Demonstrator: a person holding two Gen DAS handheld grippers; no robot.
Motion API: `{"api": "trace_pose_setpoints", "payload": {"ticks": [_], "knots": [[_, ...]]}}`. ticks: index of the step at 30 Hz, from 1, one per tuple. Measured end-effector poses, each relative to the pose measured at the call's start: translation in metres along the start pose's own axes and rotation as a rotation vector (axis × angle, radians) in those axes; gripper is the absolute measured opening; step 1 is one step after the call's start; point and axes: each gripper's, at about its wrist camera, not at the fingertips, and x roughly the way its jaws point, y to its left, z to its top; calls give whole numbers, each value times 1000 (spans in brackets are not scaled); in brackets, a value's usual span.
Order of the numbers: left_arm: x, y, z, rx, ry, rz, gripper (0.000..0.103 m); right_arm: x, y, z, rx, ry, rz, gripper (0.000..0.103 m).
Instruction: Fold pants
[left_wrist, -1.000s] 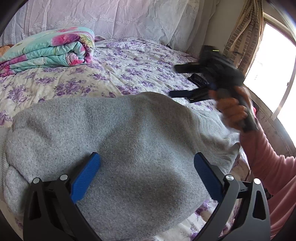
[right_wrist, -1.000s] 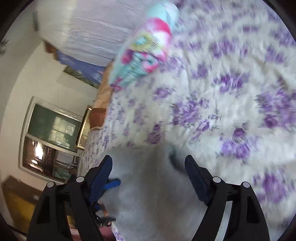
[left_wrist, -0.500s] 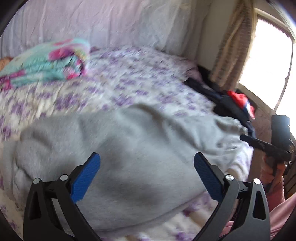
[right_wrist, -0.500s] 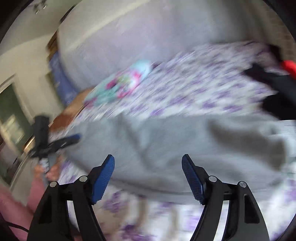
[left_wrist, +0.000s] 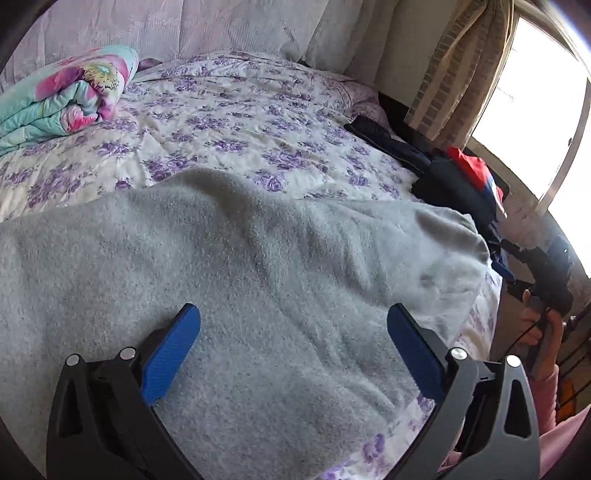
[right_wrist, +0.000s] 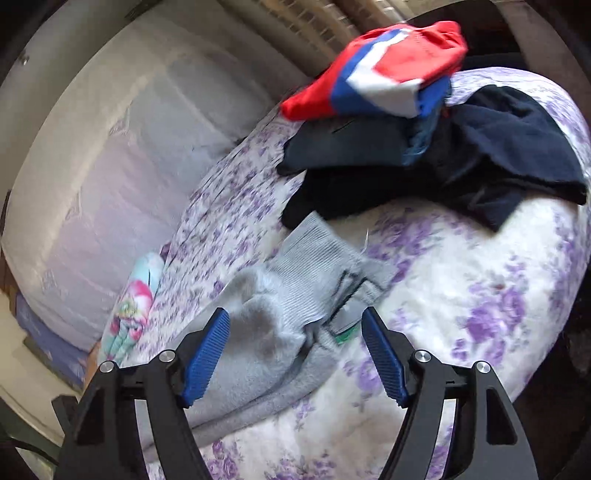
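The right gripper (right_wrist: 295, 354) has its blue pads spread with nothing pinched, though the jaws have just been closing in a bit, and the ribbed waistband end of the grey fleece pants (right_wrist: 280, 314) lies right between and just beyond its fingertips. My worry is a sloppy grab: that waistband is bunched and turned back (a label and green tag show), so closing here could catch one layer only, or snag the purple-flowered white bedspread (right_wrist: 461, 295) underneath and drag it along. The left gripper (left_wrist: 291, 350) is also spread wide and holding nothing, hovering over the broad middle of the pants, which run out to its right toward the other gripper. Beyond the right gripper's tips, a heap of dark navy clothes (right_wrist: 480, 162) with a red, white and blue garment (right_wrist: 384, 70) on top nearly touches the waistband, so a fold swung that way could tangle. The folded floral quilt (left_wrist: 62, 99) is well apart, far left.
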Motion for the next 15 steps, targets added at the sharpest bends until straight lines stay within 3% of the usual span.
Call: {"api": "trace_pose_setpoints", "payload": {"ticks": [3,7,11,15], "knots": [[1,1,-1,-8,4,6,99,20,-2,3,18,25,-23,58],[1,-1,-2,1,6,18,99,44,14,-2,15,19,-18,56],[1,-1,-2,2,6,18,99,38,27,1,-72,-20,-100,52],[1,-2,-1,2,6,18,99,24,23,5,-66,-56,-91,52]]}}
